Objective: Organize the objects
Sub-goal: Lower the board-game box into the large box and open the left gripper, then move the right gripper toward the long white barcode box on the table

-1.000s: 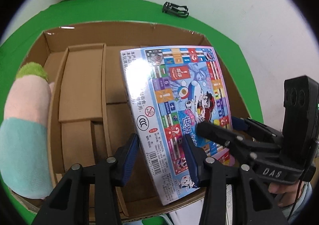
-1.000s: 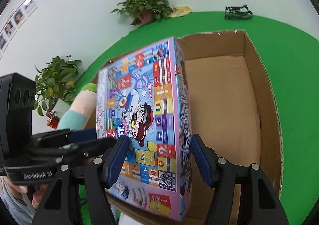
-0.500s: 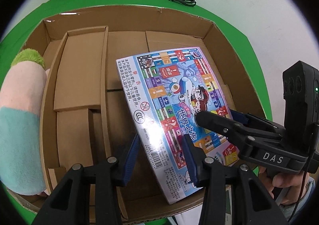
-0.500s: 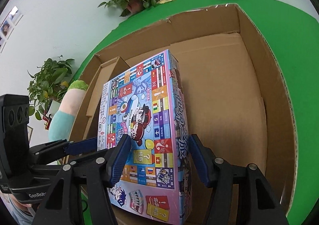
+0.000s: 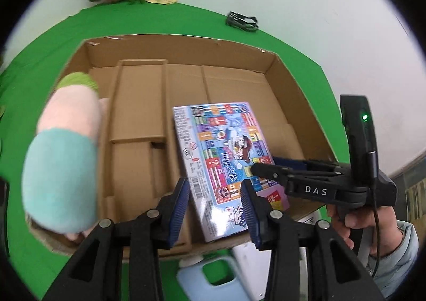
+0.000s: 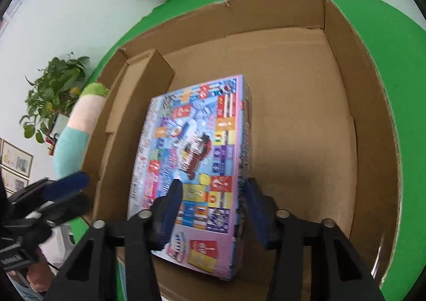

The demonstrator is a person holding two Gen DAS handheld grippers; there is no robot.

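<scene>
The right gripper (image 6: pixel 213 205), whose jaws had just been closing, was seen pinching the near end of the game box (image 6: pixel 194 157), laid in the cardboard carton (image 6: pixel 372 120). The left gripper (image 5: pixel 215 210) was held slightly spread above the carton's near edge, nothing pressed. A clean release would be served by the box being settled flat first. Beyond, a plush toy (image 5: pixel 64 162) was propped at the wall.

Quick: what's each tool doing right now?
Left tool: open, holding nothing, drawn back from the game box.
Right tool: jaws have just been closing, clamped on the game box.
</scene>
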